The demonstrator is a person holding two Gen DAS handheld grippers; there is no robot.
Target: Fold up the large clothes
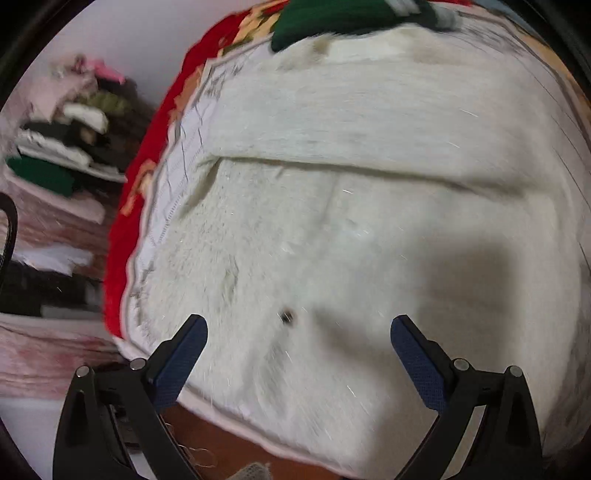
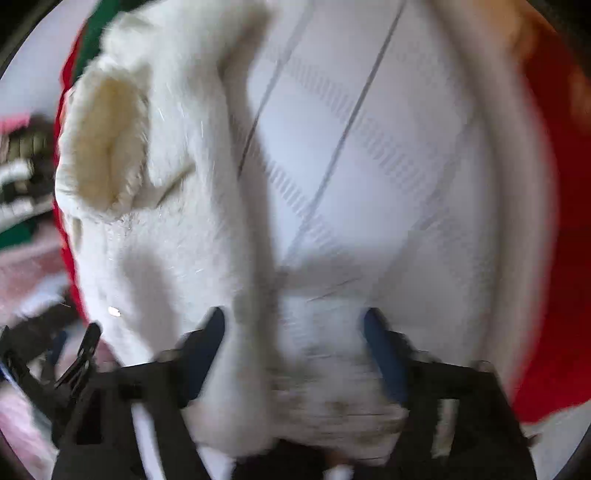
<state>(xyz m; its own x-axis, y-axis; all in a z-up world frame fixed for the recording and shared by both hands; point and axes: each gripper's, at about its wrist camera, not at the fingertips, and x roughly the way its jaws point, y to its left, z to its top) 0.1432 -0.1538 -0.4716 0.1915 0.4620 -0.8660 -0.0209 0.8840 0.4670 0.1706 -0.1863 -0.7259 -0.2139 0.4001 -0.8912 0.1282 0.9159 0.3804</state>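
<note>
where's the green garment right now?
Left wrist view, top centre: the green garment lies at the far edge of the white fuzzy sweater, beside the red blanket.

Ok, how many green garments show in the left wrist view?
2. One green garment lies at the top, past the white garment's far edge; the other sits in the clothes pile at left. More may be hidden there.
</note>
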